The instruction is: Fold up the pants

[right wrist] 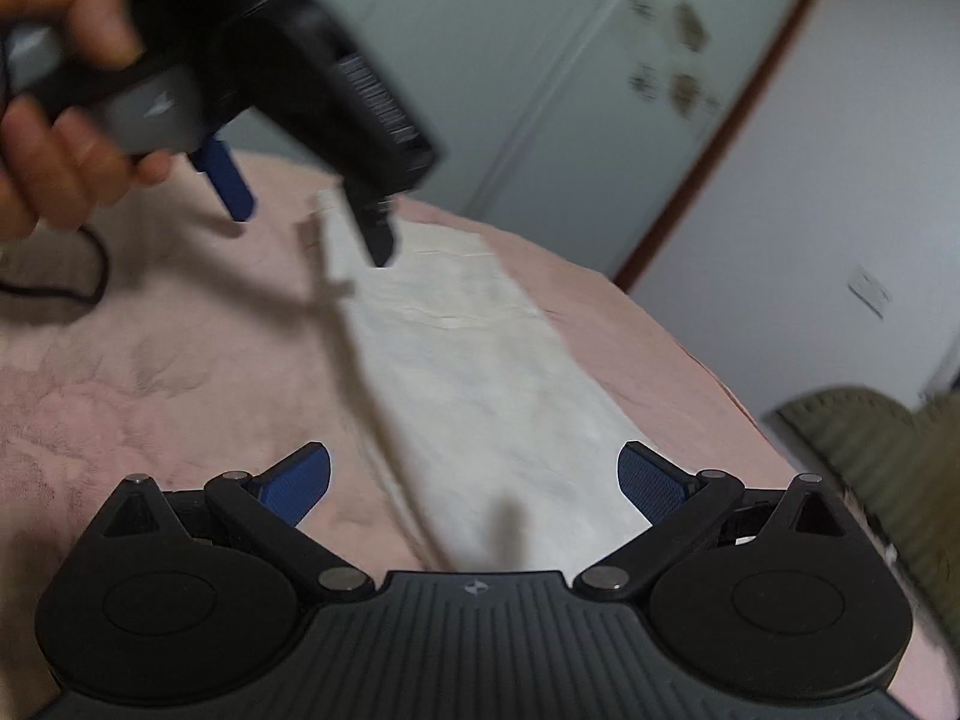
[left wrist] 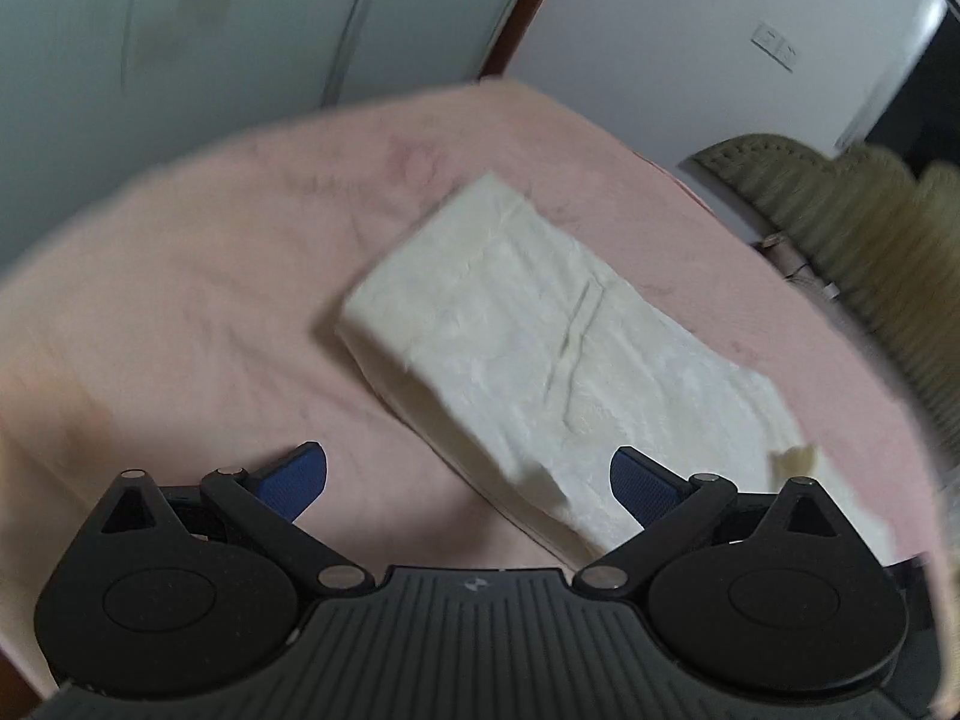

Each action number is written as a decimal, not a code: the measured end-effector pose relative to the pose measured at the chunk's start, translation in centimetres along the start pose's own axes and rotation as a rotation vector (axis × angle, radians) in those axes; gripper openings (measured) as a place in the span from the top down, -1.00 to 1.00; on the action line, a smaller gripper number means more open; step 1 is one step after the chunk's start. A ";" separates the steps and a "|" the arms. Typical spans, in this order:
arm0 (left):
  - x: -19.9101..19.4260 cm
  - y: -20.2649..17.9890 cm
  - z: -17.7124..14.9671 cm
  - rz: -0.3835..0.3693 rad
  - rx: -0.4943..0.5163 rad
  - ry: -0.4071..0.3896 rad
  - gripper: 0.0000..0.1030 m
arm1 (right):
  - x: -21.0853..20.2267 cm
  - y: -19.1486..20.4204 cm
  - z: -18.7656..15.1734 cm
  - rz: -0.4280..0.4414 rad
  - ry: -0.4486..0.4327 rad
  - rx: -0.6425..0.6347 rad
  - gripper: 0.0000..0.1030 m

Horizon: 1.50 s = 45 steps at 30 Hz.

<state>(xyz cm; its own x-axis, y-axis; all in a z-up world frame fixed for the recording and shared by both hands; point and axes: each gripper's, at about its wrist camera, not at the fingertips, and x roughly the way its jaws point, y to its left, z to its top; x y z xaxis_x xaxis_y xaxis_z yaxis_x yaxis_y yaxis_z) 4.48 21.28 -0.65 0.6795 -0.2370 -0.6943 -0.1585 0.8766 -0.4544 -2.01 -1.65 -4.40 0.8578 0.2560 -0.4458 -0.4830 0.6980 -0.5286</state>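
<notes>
Bed cover [left wrist: 198, 300]: pink, plush, faintly patterned, spread flat.
Wardrobe doors [left wrist: 180, 30]: pale grey-green, behind the bed.
Wall switch [left wrist: 777, 47]: white plate on white wall.
Cushion [left wrist: 840, 222]: olive, ribbed, beside the bed.
Cable [right wrist: 72, 282]: black, looped on cover.

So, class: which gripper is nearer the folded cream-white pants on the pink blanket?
Right, probably: the right gripper hovers over the folded cream-white pants' near end; the left gripper hangs raised above their far end.
</notes>
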 end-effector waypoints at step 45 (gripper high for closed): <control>-2.0 -14.1 -3.6 -0.205 0.425 -0.452 0.78 | 5.5 -16.7 -1.2 0.182 -0.056 0.512 -1.00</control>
<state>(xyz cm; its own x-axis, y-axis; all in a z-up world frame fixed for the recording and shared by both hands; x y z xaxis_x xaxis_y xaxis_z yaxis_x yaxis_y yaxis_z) 2.82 7.90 5.11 0.9150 -0.2987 -0.2714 0.2403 0.9435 -0.2281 10.52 -12.74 1.10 0.7827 0.4287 -0.4512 -0.4896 0.8717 -0.0211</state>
